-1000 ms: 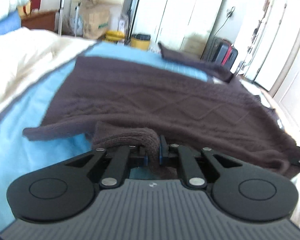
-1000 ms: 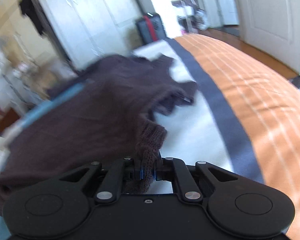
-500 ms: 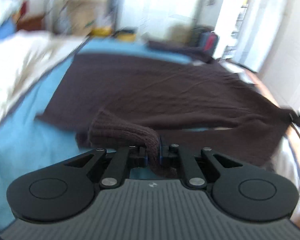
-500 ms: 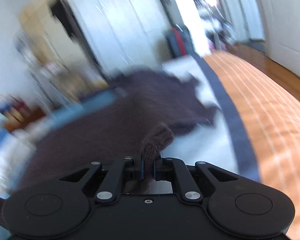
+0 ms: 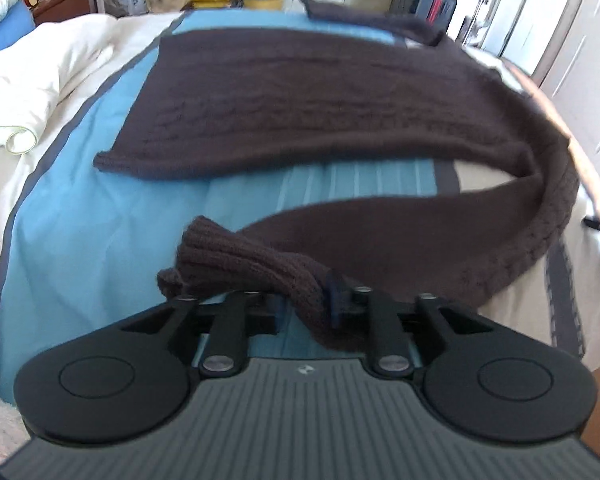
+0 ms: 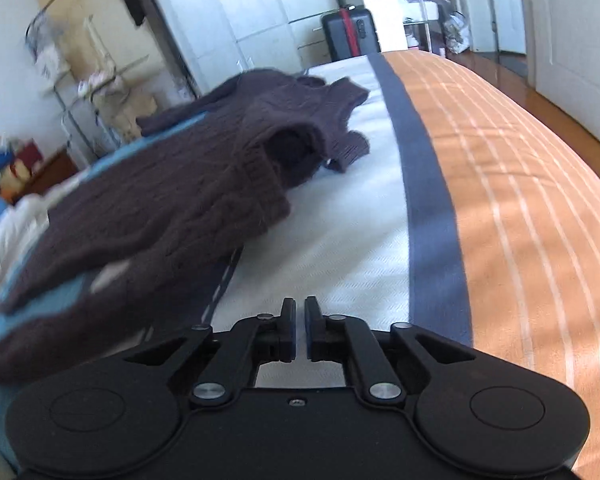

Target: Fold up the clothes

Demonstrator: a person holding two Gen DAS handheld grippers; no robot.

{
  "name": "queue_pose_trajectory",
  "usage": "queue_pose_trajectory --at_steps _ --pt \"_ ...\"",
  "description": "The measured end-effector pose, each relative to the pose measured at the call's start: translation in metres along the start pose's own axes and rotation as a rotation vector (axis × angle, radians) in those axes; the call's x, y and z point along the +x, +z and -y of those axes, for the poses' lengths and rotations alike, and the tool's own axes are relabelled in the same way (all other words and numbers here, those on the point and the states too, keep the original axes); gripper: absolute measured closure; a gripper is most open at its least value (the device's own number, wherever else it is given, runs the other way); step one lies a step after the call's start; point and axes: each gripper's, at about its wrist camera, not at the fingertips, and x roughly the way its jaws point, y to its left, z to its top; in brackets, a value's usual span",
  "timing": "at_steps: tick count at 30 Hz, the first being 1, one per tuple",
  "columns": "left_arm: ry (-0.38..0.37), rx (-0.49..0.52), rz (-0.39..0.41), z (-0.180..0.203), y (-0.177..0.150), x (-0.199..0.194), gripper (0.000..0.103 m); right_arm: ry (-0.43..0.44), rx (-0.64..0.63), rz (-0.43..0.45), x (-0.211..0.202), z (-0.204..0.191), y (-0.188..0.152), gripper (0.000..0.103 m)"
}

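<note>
Now the right gripper (image 6: 299, 328) no longer holds knit: its jaws stand nearly closed with nothing between them, whereas half a second ago they pinched the brown cable-knit sweater (image 5: 308, 104). The released portion lies bunched ahead and to the left of that gripper on the striped bedspread (image 6: 512, 208). The left gripper (image 5: 300, 304) remains clamped on the ribbed cuff (image 5: 236, 256), directly ahead of its jaws. Judged from this, one fold is placed; the sleeve still awaits laying across the body.

Dark brown knit sweater (image 5: 308, 108) on bed
</note>
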Motion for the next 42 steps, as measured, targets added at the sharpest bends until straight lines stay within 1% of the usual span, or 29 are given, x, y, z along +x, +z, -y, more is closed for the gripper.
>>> queue_pose_trajectory --at_steps 2,3,5,7,10,12,14,15,16,18,19,20,22,25,26,27,29,31,33,34,35,36,37,38,39,40,42 --pt "-0.030 -0.025 0.005 -0.004 0.001 0.000 0.070 0.032 0.075 0.026 -0.004 0.009 0.006 0.088" --pt "-0.053 -0.049 0.027 -0.012 0.001 -0.001 0.068 0.047 0.106 0.036 -0.004 0.011 0.008 0.086" --pt "-0.086 -0.106 0.090 -0.025 0.006 -0.011 0.062 0.070 0.144 0.053 -0.003 0.012 0.013 0.074" --pt "-0.083 -0.154 0.145 -0.040 0.013 -0.024 0.054 0.092 0.171 0.058 -0.001 0.014 0.016 0.069" --pt "-0.057 -0.215 0.205 -0.061 0.025 -0.039 0.042 0.167 0.257 0.043 0.004 0.019 0.015 0.066" --pt "-0.049 -0.280 0.175 -0.080 0.035 -0.027 0.040 0.222 0.327 0.034 0.009 0.022 0.014 0.062" --pt "-0.066 -0.376 0.110 -0.102 0.045 0.000 0.039 0.254 0.397 0.043 0.015 0.026 0.015 0.057" --pt "-0.054 -0.429 0.066 -0.114 0.049 0.018 0.039 0.261 0.431 0.050 0.018 0.029 0.016 0.056" --pt "-0.006 -0.459 0.018 -0.120 0.054 0.033 0.039 0.260 0.464 0.057 0.021 0.032 0.018 0.052" --pt "0.135 -0.429 -0.046 -0.119 0.063 0.059 0.039 0.251 0.519 0.075 0.026 0.037 0.024 0.049" --pt "0.156 -0.411 -0.042 -0.117 0.065 0.066 0.039 0.247 0.544 0.082 0.029 0.040 0.027 0.046" --pt "0.173 -0.397 -0.037 -0.115 0.067 0.073 0.039 0.245 0.574 0.080 0.033 0.044 0.031 0.044" --pt "0.151 -0.410 -0.012 -0.113 0.068 0.082 0.039 0.257 0.626 0.066 0.043 0.051 0.039 0.042" --pt "0.131 -0.423 0.061 -0.118 0.067 0.088 0.039 0.267 0.655 0.034 0.061 0.056 0.056 0.038" --pt "0.138 -0.414 0.068 -0.119 0.067 0.091 0.039 0.264 0.653 0.029 0.068 0.057 0.063 0.033" --pt "0.146 -0.403 0.075 -0.119 0.068 0.094 0.039 0.264 0.656 0.024 0.075 0.059 0.069 0.030" --pt "0.185 -0.338 0.086 -0.114 0.069 0.098 0.039 0.270 0.677 0.017 0.092 0.062 0.081 0.021" --pt "0.213 -0.284 0.095 -0.109 0.069 0.103 0.039 0.261 0.679 0.025 0.105 0.063 0.088 0.021" --pt "0.175 -0.257 0.109 -0.103 0.069 0.102 0.039 0.253 0.681 0.034 0.119 0.065 0.096 0.021" --pt "0.155 -0.246 0.116 -0.101 0.069 0.102 0.039 0.238 0.664 0.042 0.124 0.063 0.100 0.026" --pt "0.142 -0.232 0.123 -0.097 0.069 0.102 0.039 0.192 0.607 0.060 0.127 0.057 0.106 0.062" --pt "0.144 -0.218 0.129 -0.094 0.069 0.103 0.039 0.124 0.525 0.089 0.125 0.049 0.112 0.084" --pt "0.160 -0.203 0.133 -0.090 0.070 0.103 0.039 0.057 0.424 0.128 0.122 0.040 0.118 0.083" --pt "0.176 -0.187 0.136 -0.086 0.070 0.103 0.039 -0.010 0.318 0.175 0.116 0.031 0.125 0.085" --pt "0.193 -0.165 0.140 -0.081 0.070 0.101 0.039 -0.078 0.206 0.236 0.105 0.020 0.132 0.086" --pt "0.198 -0.145 0.150 -0.076 0.069 0.098 0.039 -0.131 0.127 0.270 0.098 0.015 0.137 0.088" --pt "0.160 -0.113 0.172 -0.069 0.066 0.087 0.039 -0.187 0.084 0.249 0.098 0.021 0.144 0.091"
